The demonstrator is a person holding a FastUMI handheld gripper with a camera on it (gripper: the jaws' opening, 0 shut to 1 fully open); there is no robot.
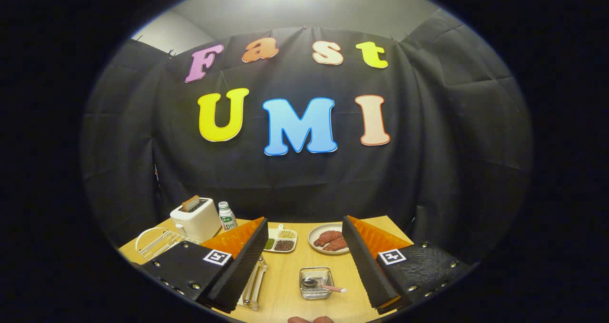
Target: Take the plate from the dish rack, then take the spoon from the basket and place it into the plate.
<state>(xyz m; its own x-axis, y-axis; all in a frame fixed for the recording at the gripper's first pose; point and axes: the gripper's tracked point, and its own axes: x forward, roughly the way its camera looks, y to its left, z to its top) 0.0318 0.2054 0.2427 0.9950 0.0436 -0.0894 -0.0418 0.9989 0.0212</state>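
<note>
Spread, empty fingers [304, 266] flanking basket [315, 282], spoon [319, 285].

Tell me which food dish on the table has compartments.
The white tray just ahead of the open tool, holding separate portions of beans or grains. The round plate beside it has one surface with reddish meat slices.

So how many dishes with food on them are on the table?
2. A divided tray of beans sits between the open gripper fingers, beside a round plate of meat. The fingers may hide more.
</note>
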